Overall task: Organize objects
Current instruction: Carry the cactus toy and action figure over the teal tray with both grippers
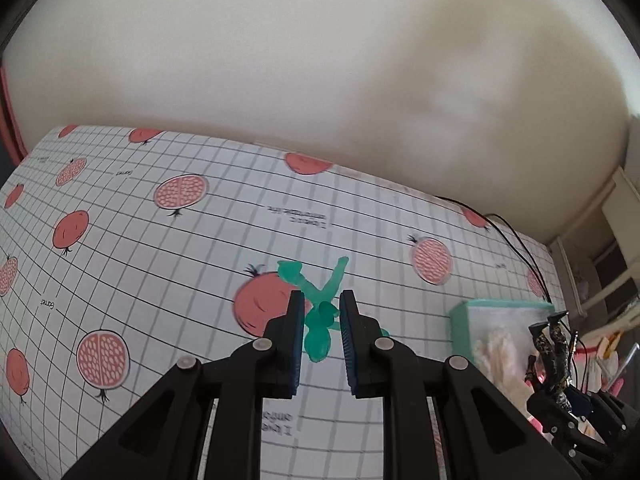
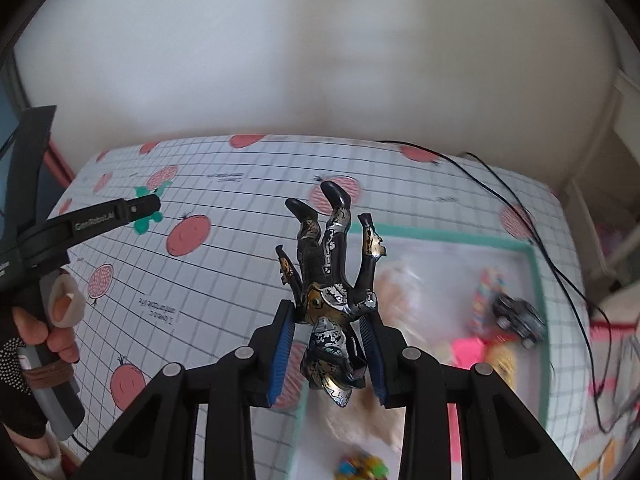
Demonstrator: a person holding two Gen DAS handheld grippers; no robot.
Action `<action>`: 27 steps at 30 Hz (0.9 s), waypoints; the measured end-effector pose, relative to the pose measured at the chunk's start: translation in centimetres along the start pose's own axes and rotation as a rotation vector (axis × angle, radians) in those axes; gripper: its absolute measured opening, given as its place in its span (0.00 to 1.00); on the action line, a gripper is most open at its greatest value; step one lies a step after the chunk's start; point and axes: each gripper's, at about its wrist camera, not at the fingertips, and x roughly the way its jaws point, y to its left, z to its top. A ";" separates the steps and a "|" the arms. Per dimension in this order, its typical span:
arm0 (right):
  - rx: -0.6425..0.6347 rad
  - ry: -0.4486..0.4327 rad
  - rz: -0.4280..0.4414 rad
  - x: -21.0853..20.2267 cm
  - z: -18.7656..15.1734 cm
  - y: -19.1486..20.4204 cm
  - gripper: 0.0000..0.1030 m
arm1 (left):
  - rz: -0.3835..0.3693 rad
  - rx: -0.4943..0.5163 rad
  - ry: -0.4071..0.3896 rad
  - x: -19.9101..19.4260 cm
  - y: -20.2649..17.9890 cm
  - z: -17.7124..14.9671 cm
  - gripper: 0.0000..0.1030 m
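A translucent green toy figure (image 1: 319,330) lies on the pomegranate-print tablecloth (image 1: 160,248). My left gripper (image 1: 322,296) is open, one finger on each side of the figure with a gap on both sides. The right wrist view shows that same gripper (image 2: 146,205) low over the green figure (image 2: 145,222). My right gripper (image 2: 328,314) is shut on a black, silver and gold action figure (image 2: 326,280). It hangs head down with its legs up, over the near-left edge of a teal-rimmed box (image 2: 460,238). The action figure (image 1: 554,354) also shows at the far right of the left wrist view.
The teal-rimmed box (image 1: 500,305) holds a dark toy car (image 2: 518,316), a pink piece (image 2: 466,350), a cream fluffy thing and small colourful toys. Black cables (image 2: 520,208) run over the table's far right. A gloved hand (image 2: 60,320) holds the left gripper's handle. A pale wall stands behind.
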 end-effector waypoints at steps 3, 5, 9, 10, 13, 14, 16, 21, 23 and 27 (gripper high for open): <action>0.038 -0.014 -0.004 -1.4 -0.8 -1.5 0.34 | 0.004 0.025 -0.003 -1.6 -2.1 -0.5 0.17; 0.066 -0.014 0.001 -2.3 -1.2 -2.4 0.34 | -0.003 0.031 -0.002 -2.5 -3.3 -0.8 0.17; 0.081 -0.053 0.000 -4.4 -2.1 -3.9 0.34 | -0.027 0.031 -0.002 -4.5 -5.6 -1.5 0.17; 0.088 -0.059 0.003 -4.9 -2.3 -4.3 0.34 | -0.031 0.030 -0.002 -5.0 -6.1 -1.8 0.17; 0.113 -0.069 0.008 -6.3 -3.0 -5.6 0.34 | -0.031 0.034 0.004 -6.4 -7.5 -2.8 0.17; 0.111 -0.073 0.012 -6.6 -3.1 -5.8 0.34 | -0.033 0.037 0.003 -7.1 -8.0 -3.2 0.17; 0.099 -0.083 0.005 -7.2 -3.1 -6.1 0.35 | -0.028 0.056 -0.003 -8.1 -8.8 -4.0 0.18; 0.089 -0.102 0.022 -8.6 -3.9 -7.1 0.35 | -0.006 0.088 -0.021 -10.0 -10.4 -5.7 0.18; 0.086 -0.112 0.023 -9.1 -4.1 -7.6 0.35 | 0.007 0.101 -0.032 -10.3 -11.2 -6.2 0.18; 0.101 -0.126 0.030 -10.0 -4.5 -9.5 0.35 | -0.020 0.121 -0.016 -9.8 -13.3 -7.5 0.18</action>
